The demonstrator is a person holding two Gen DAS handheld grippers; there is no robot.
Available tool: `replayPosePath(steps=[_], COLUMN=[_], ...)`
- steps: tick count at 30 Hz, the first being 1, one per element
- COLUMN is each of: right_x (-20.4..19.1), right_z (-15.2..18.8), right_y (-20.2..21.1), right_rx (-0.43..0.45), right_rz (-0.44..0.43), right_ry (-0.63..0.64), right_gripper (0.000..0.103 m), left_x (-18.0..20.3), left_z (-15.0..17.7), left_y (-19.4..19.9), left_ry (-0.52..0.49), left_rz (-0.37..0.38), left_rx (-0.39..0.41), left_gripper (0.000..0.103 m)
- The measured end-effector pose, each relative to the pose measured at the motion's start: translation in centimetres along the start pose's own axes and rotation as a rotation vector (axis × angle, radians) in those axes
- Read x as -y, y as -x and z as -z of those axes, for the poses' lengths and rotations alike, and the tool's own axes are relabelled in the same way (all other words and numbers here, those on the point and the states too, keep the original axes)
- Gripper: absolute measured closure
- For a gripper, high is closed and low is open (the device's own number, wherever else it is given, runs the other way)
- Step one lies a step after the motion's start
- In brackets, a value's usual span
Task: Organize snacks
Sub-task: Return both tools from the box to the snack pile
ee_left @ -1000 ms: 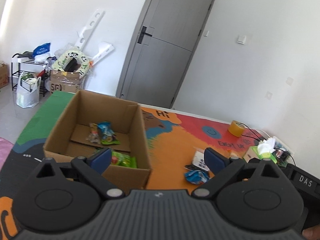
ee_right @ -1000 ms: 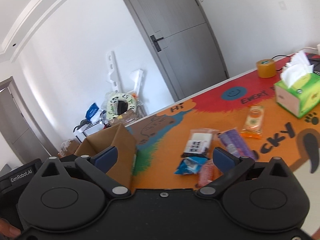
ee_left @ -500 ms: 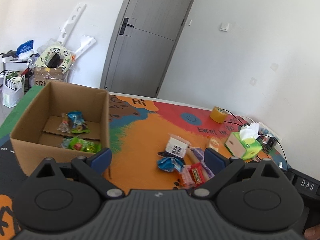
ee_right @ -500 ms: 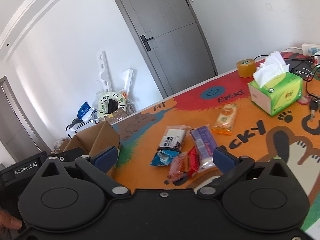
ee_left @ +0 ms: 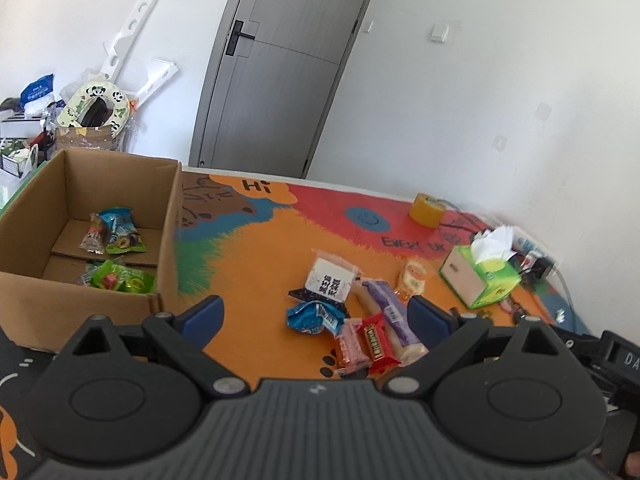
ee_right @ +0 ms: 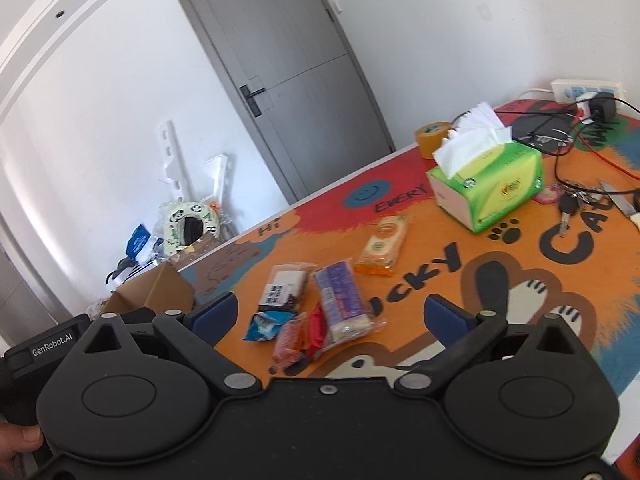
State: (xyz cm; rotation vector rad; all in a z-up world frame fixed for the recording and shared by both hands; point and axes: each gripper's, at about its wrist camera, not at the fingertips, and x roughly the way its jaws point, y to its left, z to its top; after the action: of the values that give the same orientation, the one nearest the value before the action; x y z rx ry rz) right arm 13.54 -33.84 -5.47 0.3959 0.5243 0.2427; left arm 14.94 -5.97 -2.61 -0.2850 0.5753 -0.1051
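Note:
A cardboard box stands at the left of the colourful mat and holds three snack packets, among them a green one. Loose snacks lie in a cluster on the mat: a blue packet, a red bar, a purple-wrapped long snack, a white packet and an orange packet. My left gripper hovers open, short of the cluster. My right gripper is open too, with the purple snack and the blue packet lying on the mat beyond its fingers. Neither holds anything.
A green tissue box sits right of the snacks, with a tape roll, cables, keys and a power strip behind it. A grey door and clutter on the floor lie beyond the table.
Both views have swung to the right, away from the box. The snack cluster and tissue box now sit nearer the middle and look closer. Both grippers stayed open.

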Motion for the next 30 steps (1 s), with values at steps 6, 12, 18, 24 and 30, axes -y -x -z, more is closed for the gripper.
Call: replayPosePath(steps=[6, 12, 18, 24, 30], right_x=[1.2, 1.8, 2.3, 2.5, 2.6], right_z=[0.4, 0.5, 0.4, 0.1, 0.0], right_y=[-1.3, -3.4, -5.5, -7.5, -9.4], right_rx=[-0.014, -0.046, -0.081, -0.106, -0.138], right_rz=[0.034, 0.031, 0.028, 0.02, 0.012], right_ry=[-0.039, -0.05, -0.058, -0.066, -0.072], right_gripper=[0.009, 0.018, 0.022, 0.025, 0.028], left_x=[0.3, 0.8, 0.9, 0.7, 0.2], left_z=[0.4, 0.1, -0.2, -0.1, 0.2], left_y=[-2.4, -5.1, -7.6, -9.9, -11.7], left_ry=[-0.003, -0.004, 0.009, 0.014, 0.033], left_rz=[0.01, 0.008, -0.007, -0.024, -0.037], left_rx=[-0.043, -0.07, -0.092, -0.12, -0.145], left_gripper=[0.006, 0.007, 0.008, 0.014, 0.018])
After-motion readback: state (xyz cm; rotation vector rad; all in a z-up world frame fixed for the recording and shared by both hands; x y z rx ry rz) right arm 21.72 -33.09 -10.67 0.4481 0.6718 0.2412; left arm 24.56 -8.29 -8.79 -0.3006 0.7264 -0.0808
